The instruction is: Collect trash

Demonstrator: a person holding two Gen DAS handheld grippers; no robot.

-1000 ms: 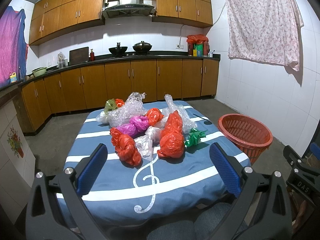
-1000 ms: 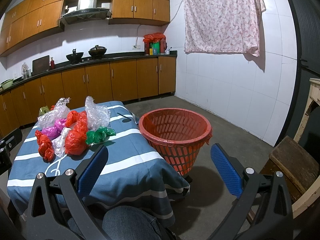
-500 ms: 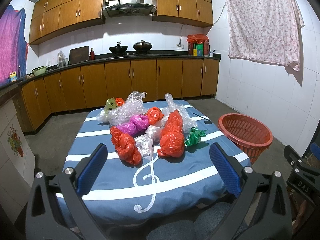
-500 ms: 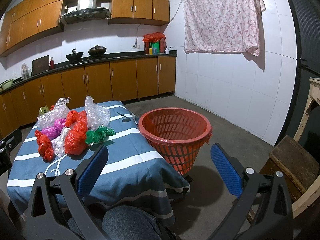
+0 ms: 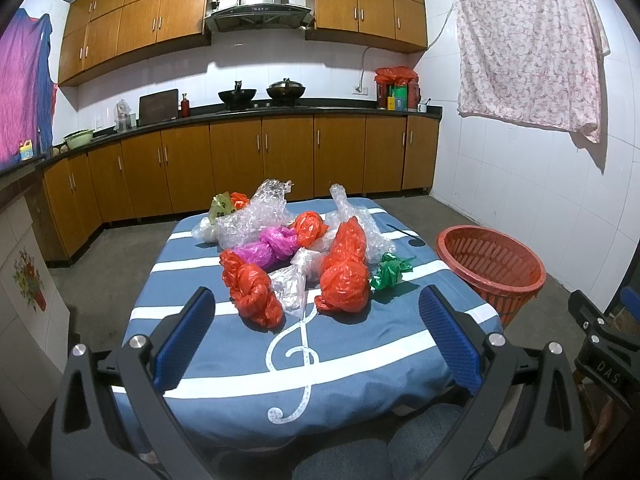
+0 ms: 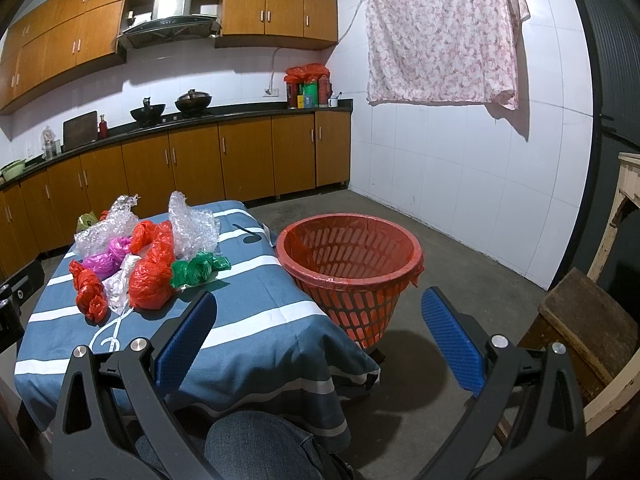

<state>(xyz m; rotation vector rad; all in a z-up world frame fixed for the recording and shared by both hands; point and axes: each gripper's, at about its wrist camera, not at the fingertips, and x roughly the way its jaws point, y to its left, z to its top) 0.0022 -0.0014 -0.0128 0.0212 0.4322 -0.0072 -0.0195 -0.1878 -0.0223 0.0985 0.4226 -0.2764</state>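
Observation:
A heap of crumpled plastic bags lies on a low table with a blue striped cloth (image 5: 360, 364): a red bag (image 5: 252, 294), a bigger red bag (image 5: 346, 276), a pink bag (image 5: 268, 246), a green bag (image 5: 390, 270), clear bubble wrap (image 5: 256, 216). A red slotted basket (image 6: 352, 264) stands on the floor right of the table, also in the left wrist view (image 5: 492, 268). My left gripper (image 5: 316, 328) is open and empty above the table's near edge. My right gripper (image 6: 318, 332) is open and empty, near the basket and the table corner.
Wooden kitchen cabinets and a counter (image 5: 260, 120) run along the back wall. A floral cloth (image 6: 440, 36) hangs on the white tiled right wall. A wooden stool (image 6: 584, 320) stands at the right. The person's knee (image 6: 256, 440) is below the grippers.

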